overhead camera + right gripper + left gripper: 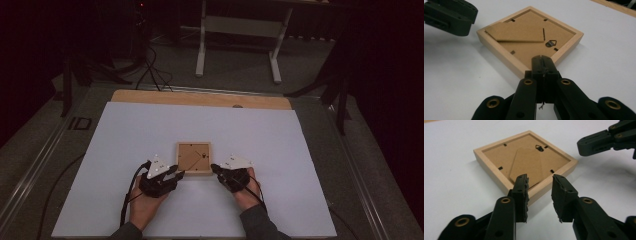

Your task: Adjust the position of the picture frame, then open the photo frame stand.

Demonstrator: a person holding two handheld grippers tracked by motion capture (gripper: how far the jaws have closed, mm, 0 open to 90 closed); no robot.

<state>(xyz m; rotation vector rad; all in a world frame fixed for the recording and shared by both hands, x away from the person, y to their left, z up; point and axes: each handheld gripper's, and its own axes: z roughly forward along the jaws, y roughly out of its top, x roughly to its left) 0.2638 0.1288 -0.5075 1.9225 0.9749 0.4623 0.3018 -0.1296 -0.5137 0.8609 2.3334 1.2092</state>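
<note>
A small wooden picture frame [193, 158] lies face down on the white board, its brown backing, fold-out stand and metal hanger facing up. My left gripper [178, 174] is at the frame's near left corner. In the left gripper view its jaws [540, 180] stand open, the frame's corner [524, 160] just past the tips and no pad pressing on it. My right gripper [214, 168] is at the near right corner. In the right gripper view its jaws [543, 60] are shut together, tips right at the frame's corner [529, 40], with nothing seen between them.
The white board [150, 130] covers a wooden tabletop [200, 97] whose far edge shows. Behind it stand the white legs of another table [201, 50], and cables [150, 70] run across the dark floor. Both hands rest near the board's front edge.
</note>
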